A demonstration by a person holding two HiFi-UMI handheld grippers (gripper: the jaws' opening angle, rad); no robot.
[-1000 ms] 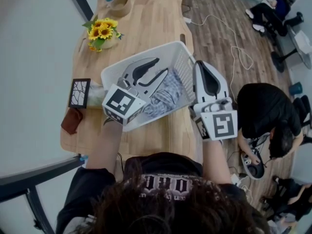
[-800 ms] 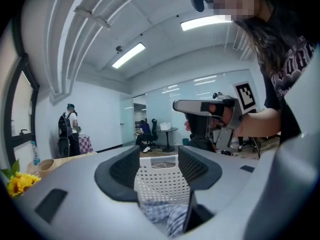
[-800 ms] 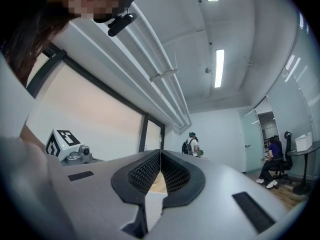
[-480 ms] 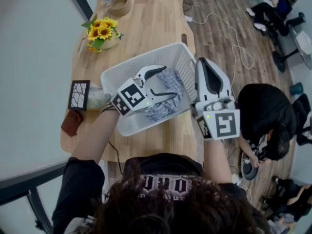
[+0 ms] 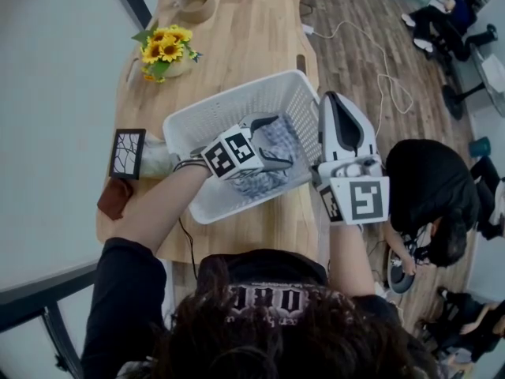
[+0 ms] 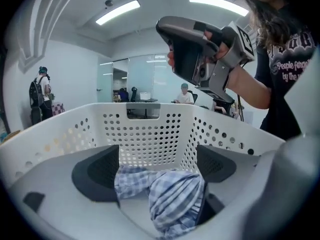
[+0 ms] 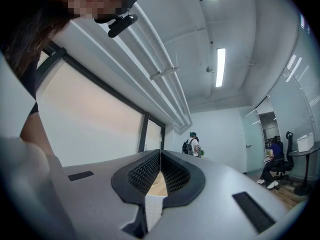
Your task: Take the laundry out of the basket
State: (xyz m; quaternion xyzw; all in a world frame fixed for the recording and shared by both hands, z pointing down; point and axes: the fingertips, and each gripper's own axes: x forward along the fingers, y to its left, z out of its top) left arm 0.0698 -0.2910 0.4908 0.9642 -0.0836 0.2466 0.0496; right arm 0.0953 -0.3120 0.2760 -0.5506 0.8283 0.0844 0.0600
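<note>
A white perforated laundry basket (image 5: pixel 237 97) stands on the wooden table (image 5: pixel 252 22). Blue checked laundry (image 5: pixel 254 183) lies bunched at the basket's right end. My left gripper (image 5: pixel 278 142) reaches down into the basket, and its jaws are opening. In the left gripper view the checked cloth (image 6: pixel 170 194) lies between the spread pads (image 6: pixel 97 171), close to the right one, against the basket wall (image 6: pixel 145 129). My right gripper (image 5: pixel 335 101) hovers just outside the basket's right side. Its jaws are shut with nothing between them (image 7: pixel 160 156).
A vase of sunflowers (image 5: pixel 166 50) and a wooden bowl (image 5: pixel 194 2) stand farther back on the table. A small framed picture (image 5: pixel 128 150) and a brown item (image 5: pixel 115 197) sit left of the basket. A person (image 5: pixel 430 188) crouches on the floor at right, near cables.
My left gripper has swung right and dipped deeper into the basket over the checked cloth, and its jaws have spread wide. The right gripper has hardly moved.
</note>
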